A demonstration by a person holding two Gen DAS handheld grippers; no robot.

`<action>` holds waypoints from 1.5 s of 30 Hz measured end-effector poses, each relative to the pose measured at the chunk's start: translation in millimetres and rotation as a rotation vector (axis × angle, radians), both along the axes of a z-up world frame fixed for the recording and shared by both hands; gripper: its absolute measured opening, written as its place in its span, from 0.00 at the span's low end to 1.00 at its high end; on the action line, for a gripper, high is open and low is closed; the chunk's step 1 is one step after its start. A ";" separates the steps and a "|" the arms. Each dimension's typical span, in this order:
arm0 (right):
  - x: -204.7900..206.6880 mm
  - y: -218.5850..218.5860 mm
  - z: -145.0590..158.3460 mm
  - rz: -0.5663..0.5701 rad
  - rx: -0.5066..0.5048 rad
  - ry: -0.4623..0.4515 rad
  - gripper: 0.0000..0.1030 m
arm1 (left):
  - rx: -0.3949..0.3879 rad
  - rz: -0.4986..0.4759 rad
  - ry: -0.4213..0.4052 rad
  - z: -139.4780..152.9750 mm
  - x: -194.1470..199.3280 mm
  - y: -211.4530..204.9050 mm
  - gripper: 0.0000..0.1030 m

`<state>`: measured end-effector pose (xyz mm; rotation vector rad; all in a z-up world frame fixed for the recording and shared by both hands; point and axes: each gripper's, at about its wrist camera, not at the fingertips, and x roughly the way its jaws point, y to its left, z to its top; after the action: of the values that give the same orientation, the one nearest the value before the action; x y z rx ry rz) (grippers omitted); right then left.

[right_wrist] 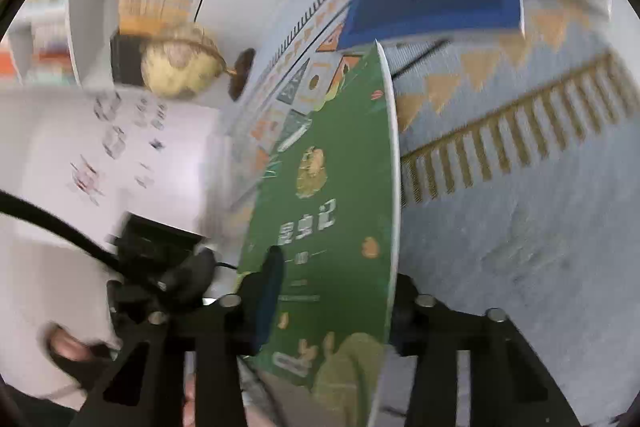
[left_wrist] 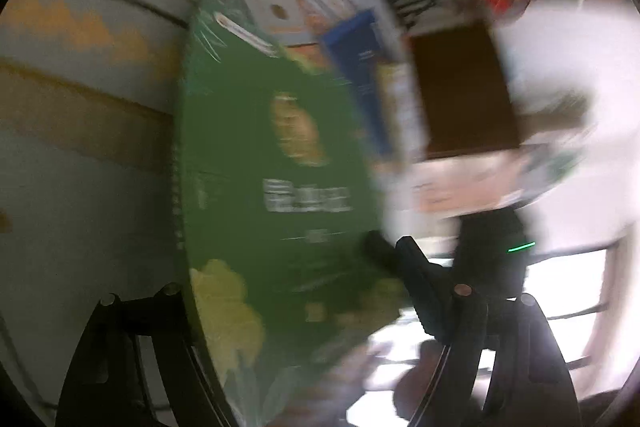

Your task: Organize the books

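In the left wrist view, a green book (left_wrist: 276, 163) is seen held upright between the fingers of the left claw (left_wrist: 280, 267), which is clamped on its lower edge. Its cover print is blurred there. To its right, a blue book (left_wrist: 360, 75) and a brown book (left_wrist: 464, 91) are seen, smeared by motion. In the right wrist view, the same green book (right_wrist: 328, 211) is gripped by the right claw (right_wrist: 332, 279), closed on it; the title 昆虫记 can be read. A patterned rug (right_wrist: 500, 131) lies behind it, and a globe (right_wrist: 180, 67) is seen at upper left.
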<state>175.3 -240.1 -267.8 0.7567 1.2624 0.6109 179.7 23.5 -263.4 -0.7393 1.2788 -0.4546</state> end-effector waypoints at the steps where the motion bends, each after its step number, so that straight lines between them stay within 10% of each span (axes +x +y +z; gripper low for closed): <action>1: -0.6 3.6 2.3 0.021 -0.031 -0.018 0.35 | 0.120 -0.032 -0.014 -0.3 -2.9 -3.6 0.73; 14: -10.3 52.8 19.6 0.203 -0.394 -0.228 0.35 | 0.630 -0.299 -0.286 23.2 -35.9 -48.3 0.73; 28: -20.8 139.0 67.6 0.296 -0.396 -0.422 0.34 | 0.627 -0.167 -0.347 77.8 -47.0 43.3 0.73; 45: 11.3 361.1 135.6 0.285 -0.294 -0.582 0.35 | 0.790 -0.109 -0.483 150.7 -21.8 256.6 0.73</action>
<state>186.7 121.0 -132.2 0.1283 0.8893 0.7854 157.9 280.1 -112.7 0.1088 0.9244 -0.1638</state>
